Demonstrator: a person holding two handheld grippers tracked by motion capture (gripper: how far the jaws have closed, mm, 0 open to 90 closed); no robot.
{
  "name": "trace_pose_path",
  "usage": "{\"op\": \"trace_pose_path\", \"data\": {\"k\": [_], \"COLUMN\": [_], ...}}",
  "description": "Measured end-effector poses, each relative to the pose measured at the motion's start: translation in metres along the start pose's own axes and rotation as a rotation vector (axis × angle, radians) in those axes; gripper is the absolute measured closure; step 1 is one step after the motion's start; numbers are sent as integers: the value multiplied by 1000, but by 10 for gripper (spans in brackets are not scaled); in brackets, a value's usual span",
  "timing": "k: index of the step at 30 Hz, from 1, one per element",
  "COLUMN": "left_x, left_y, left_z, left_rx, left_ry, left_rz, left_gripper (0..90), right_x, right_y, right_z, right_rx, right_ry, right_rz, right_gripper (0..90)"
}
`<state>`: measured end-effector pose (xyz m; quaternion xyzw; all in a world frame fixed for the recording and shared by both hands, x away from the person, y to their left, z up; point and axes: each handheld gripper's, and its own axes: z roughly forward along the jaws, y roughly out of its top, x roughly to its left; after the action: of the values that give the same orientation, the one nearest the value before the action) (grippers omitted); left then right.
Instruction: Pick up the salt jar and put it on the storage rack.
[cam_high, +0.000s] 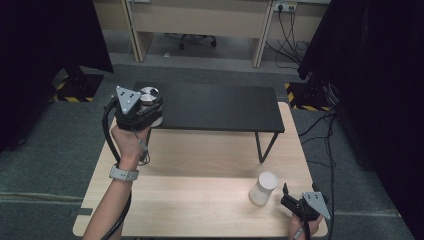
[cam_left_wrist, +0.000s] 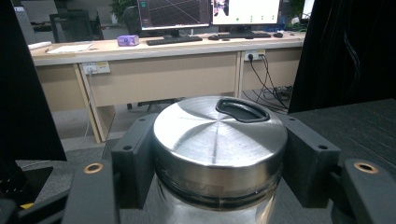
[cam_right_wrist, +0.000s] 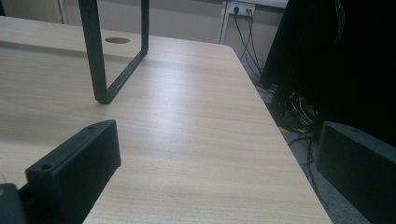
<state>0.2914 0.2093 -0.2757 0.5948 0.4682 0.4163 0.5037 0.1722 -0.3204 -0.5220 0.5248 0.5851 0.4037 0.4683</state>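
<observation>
One steel-lidded jar (cam_left_wrist: 219, 149) clamped between left gripper (cam_high: 141, 111) jaws, at black shelf's (cam_high: 220, 107) left end. Right gripper (cam_right_wrist: 224, 158) spread wide, nothing between, on wooden table (cam_right_wrist: 187, 140).

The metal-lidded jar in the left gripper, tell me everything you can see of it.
The jar has a round brushed-metal lid with fine radial marks and a black kidney-shaped inset near its far edge. Below the lid a clear, glass-like body begins; the rest is cut off. It stands upright, lid level. The left gripper is shut on it, a black pad pressing the lid's rim on each side. In the high view it is held over the left end of the black shelf; whether its base rests there cannot be told.
</observation>
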Motion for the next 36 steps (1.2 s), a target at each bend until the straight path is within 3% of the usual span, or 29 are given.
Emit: {"op": "trace_pose_path", "data": {"k": [18,36], "left_x": [1,4], "left_y": [-1,-4], "left_z": [34,50], "left_rx": [-7,-4], "left_ry": [11,10], "left_rz": [10,4], "left_gripper": [343,342], "right_x": [1,2], "right_y": [0,2], "right_z": [0,1], "right_rx": [2,12], "right_ry": [-5,-6], "right_rz": [-7,-14], "right_gripper": [2,2]}}
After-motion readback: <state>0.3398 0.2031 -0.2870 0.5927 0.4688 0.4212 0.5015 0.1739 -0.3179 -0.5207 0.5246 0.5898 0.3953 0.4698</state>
